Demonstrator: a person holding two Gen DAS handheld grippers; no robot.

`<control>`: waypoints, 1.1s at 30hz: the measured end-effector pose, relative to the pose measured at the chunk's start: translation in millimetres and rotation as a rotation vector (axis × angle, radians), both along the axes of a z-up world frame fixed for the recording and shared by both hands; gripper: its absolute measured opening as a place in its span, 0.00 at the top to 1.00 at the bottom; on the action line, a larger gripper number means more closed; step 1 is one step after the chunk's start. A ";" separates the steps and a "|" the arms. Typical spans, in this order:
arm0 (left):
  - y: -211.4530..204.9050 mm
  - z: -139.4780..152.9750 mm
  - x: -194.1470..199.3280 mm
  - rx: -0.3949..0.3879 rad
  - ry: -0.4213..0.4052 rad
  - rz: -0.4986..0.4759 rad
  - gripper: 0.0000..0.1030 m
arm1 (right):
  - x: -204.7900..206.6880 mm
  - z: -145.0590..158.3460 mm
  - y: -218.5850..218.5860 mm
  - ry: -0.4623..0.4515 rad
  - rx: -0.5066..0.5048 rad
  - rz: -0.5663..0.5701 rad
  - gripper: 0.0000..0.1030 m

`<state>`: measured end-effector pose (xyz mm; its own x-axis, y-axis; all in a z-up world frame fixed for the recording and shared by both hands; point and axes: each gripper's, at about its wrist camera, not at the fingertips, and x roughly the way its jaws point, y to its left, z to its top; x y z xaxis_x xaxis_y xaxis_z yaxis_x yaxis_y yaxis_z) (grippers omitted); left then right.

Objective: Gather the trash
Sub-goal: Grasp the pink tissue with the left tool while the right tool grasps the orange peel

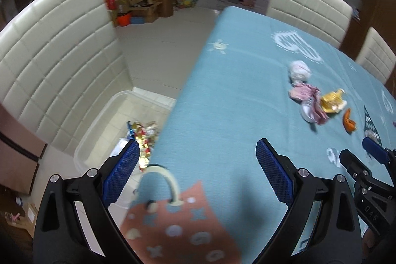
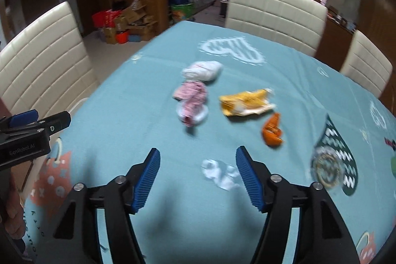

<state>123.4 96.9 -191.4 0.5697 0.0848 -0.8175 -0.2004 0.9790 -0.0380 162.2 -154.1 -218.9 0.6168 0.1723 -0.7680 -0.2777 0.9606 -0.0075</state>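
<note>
Table (image 2: pixel 173 214) with teal printed cloth fills both views; cream chairs (image 1: pixel 57 61) stand around it. A clear plastic bin (image 1: pixel 104 140) sits on the floor just beside the table's left edge, below the tabletop, likely parked there so trash can be dropped straight off the edge. It already holds shiny wrappers (image 1: pixel 144 137), so collection looks partly done.

Left gripper (image 1: pixel 195 157) hangs over the table edge by the bin, jaws wide apart, nothing between them. Right gripper (image 2: pixel 198 165) hangs over the cloth, jaws spread and empty, pointed at the remaining trash, which reads as lining up the next pick.

Trash left on the cloth, biggest first: white crumpled wad (image 2: pixel 203 71) farthest off, pink-and-white wrapper (image 2: pixel 191 103) just beside it, yellow snack bag (image 2: pixel 247 103) to the right, orange scrap (image 2: pixel 272 130) near that, and a small pale crumpled bit (image 2: pixel 220 173) right ahead of the right gripper's jaws, closest to grab. It lies in line with the gap but not pinched.

Poor view: both pictures are motion-blurred, so the pale bit may be tissue or clear film, cannot tell which. The bin's near end is hidden behind the left finger (image 1: pixel 121 172) and the table edge, so its full contents are not visible. Only a sliver of a hand shows at the frame's left edge in the right wrist view.
</note>
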 end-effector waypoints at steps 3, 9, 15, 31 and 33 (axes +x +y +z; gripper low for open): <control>-23.9 -3.0 8.7 0.002 0.008 -0.059 0.09 | -2.5 -3.5 -27.7 0.012 0.002 -0.063 0.32; -67.8 -1.8 28.9 0.015 0.001 -0.163 0.09 | 0.4 -5.4 -62.5 0.015 -0.003 -0.133 0.31; -94.9 -0.6 52.0 0.028 -0.011 -0.237 0.09 | 13.2 -8.0 -77.6 0.017 -0.005 -0.148 0.31; -125.0 -21.6 132.8 0.032 0.033 -0.317 0.24 | 74.3 -34.0 -82.1 0.062 0.035 -0.132 0.31; -126.2 -27.0 139.1 0.031 0.044 -0.318 0.24 | 80.0 -39.2 -82.9 0.073 0.036 -0.136 0.31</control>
<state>262.5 -29.2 -218.3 0.5357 -0.0665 -0.8418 0.1148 0.9934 -0.0054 242.2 -237.0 -258.2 0.5795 0.1189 -0.8062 -0.1432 0.9888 0.0429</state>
